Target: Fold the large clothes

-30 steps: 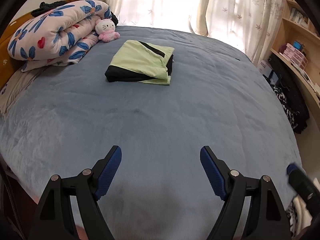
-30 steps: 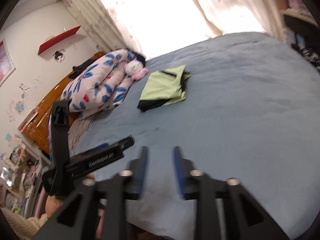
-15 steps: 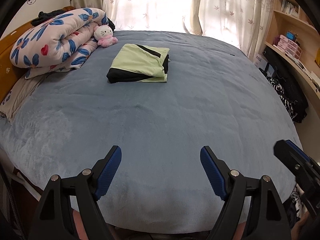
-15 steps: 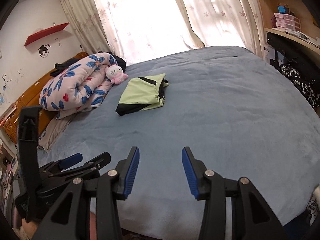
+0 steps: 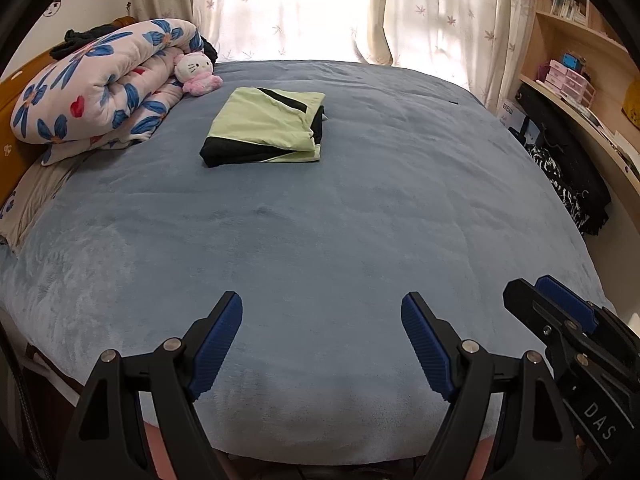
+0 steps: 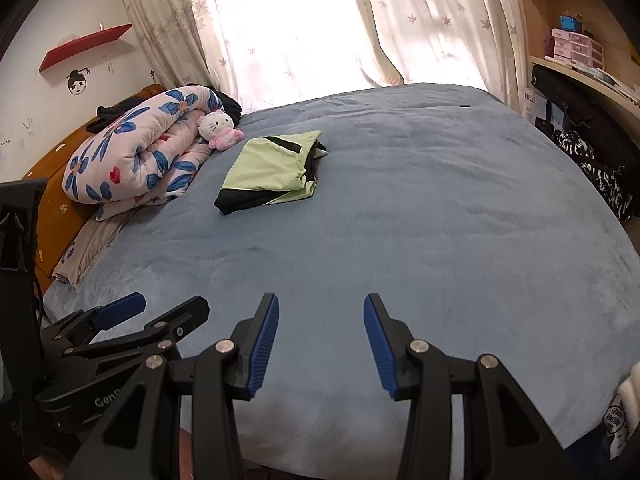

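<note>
One bed (image 5: 320,232) under a blue blanket fills both views. One rolled floral quilt (image 5: 100,88) lies at its head end. One folded green-and-black garment (image 5: 264,128) rests flat on the bed, just beside the quilt. One plush cat (image 5: 196,72) leans against the quilt. Two tongs hover over the bed's near edge, far from the garment: left tongs (image 5: 322,344) spread wide and empty, right tongs (image 6: 320,344) narrower, also released, gripping nothing.
</note>
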Demonstrator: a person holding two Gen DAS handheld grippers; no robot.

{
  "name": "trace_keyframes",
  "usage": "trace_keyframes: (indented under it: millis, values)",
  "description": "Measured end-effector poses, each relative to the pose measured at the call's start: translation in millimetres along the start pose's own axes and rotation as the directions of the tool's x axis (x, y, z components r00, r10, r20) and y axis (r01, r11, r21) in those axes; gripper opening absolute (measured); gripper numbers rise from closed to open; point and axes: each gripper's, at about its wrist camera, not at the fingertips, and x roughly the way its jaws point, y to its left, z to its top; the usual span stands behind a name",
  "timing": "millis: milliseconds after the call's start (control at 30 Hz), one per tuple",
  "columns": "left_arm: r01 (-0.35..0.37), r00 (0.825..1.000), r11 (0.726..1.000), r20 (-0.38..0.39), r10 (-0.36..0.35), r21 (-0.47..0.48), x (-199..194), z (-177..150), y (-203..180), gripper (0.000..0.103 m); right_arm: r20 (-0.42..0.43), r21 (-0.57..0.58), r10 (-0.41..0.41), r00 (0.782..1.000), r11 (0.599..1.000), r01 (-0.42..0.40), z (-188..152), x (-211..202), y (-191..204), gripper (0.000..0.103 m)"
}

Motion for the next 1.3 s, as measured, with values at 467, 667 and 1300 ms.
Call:
trace_keyframes:
  millis: [467,667,1300]
  values:
    - [0.001,1.0,1.0,-0.027,-0.001,0.008,16.1,4.7,0.4,0.081,-0.025,-0.011,-0.003,1.0,1.0,0.002,1.7,14.5,4.0,0.045]
    - [0.005,0.999,1.0,-0.037,-0.005,0.005,20.5,5.2,1.9,0.081,-0.027,-0.015,-0.01,1.0,1.0,0.01,0.7,18.8,5.5,0.045]
    - [0.0,0.999,1.0,-0.037,0.001,0.007,21.9,3.7,1.5,0.081,-0.028,-0.014,-0.012,1.0,1.0,0.012,-0.5,20.1,5.9,0.045]
